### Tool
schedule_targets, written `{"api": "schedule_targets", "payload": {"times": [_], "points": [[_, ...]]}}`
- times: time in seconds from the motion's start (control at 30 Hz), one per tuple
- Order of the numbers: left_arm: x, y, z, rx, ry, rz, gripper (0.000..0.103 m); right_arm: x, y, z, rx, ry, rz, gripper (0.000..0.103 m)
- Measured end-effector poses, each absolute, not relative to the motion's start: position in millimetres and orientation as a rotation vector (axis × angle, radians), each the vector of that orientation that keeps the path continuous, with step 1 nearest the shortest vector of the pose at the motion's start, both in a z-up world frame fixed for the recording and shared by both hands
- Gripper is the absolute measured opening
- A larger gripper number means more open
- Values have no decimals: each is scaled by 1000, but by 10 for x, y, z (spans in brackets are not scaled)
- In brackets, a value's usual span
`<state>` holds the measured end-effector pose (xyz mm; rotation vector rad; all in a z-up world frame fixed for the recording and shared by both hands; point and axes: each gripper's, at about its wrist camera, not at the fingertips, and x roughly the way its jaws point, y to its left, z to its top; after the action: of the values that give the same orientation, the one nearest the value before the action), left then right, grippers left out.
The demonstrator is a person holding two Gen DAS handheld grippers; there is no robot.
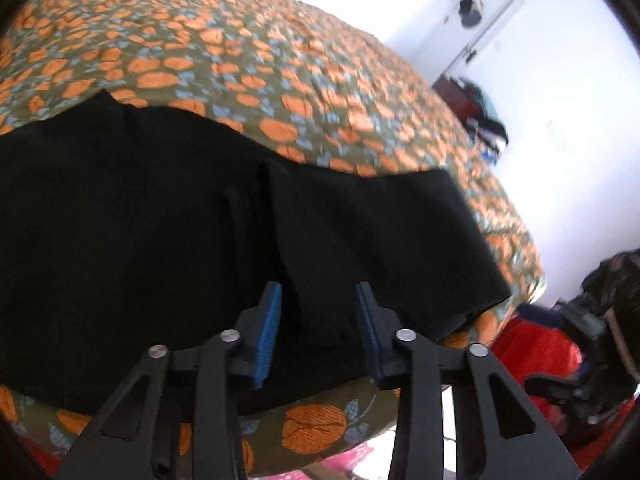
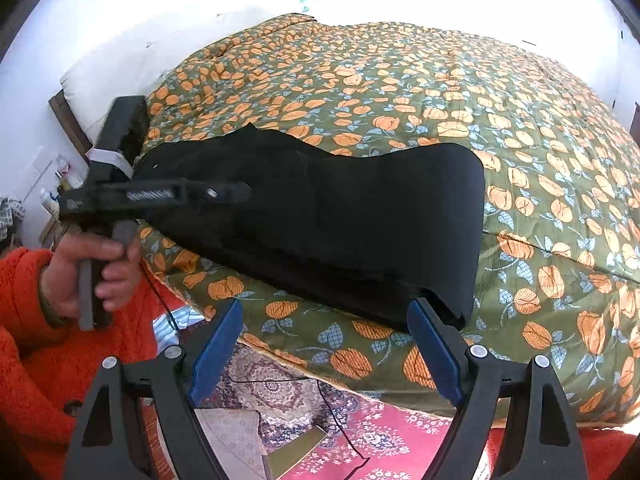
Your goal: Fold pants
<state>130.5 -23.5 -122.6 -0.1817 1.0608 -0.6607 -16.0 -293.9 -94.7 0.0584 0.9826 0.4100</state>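
black pants (image 2: 320,216), floral bedspread (image 2: 520,128), patterned rug (image 2: 380,432)

Left hand-held gripper (image 1: 318,312) jaws narrowly apart, right hand-held gripper (image 2: 326,336) spread wide

- Left gripper (image 1: 318,300): black angular arms, ribbed blue pads, round silver screws at the joints.
- Right gripper (image 2: 326,320): same black frame, blue pads, silver screws.
- Person's sleeve (image 2: 28,280): fuzzy orange-red knit, with a dark button.
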Motion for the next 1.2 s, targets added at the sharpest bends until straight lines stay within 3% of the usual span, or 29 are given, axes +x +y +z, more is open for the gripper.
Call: {"api": "schedule_targets", "payload": {"times": [0.07,0.1,0.5,0.57,0.63,0.7,0.77,0.83,0.93,0.97,1.0,1.03,1.1,1.2], "points": [[1329,-279,-1285,-152,1074,-668,9,-141,-2901,-933,56,962,426,84],[1295,-309,-1307,-134,1083,-667,5,-144,-2894,-935,55,961,435,84],[1136,-47,-1388,-144,1134,-575,7,-35,-2934,-1065,104,966,440,84],[1096,-51,-1303,-137,1102,-577,23,-19,-2958,-1076,124,972,439,84],[1059,-20,-1201,-125,1043,-548,67,-31,-2967,-1055,124,965,439,84],[1069,14,-1148,-112,993,-516,74,-39,-2977,-1048,123,959,438,84],[1152,-21,-1224,-110,1029,-511,72,-29,-2996,-1062,135,963,435,84],[1268,-103,-1355,-86,1082,-498,57,-16,-3006,-1078,147,968,433,84],[1334,-238,-1493,-53,1137,-477,54,-19,-3002,-1070,146,964,429,84],[1332,-269,-1487,-45,1130,-475,49,-25,-3002,-1061,142,960,426,84],[1333,-297,-1477,-52,1128,-488,27,-31,-3007,-1051,138,954,421,84],[1339,-307,-1459,-69,1130,-499,15,-33,-3015,-1040,135,949,416,84],[1353,-282,-1369,-99,1123,-523,8,-34,-3051,-1024,136,936,395,84],[1354,-40,-1091,-123,1050,-531,8,-28,-3192,-988,165,907,338,84]]}}
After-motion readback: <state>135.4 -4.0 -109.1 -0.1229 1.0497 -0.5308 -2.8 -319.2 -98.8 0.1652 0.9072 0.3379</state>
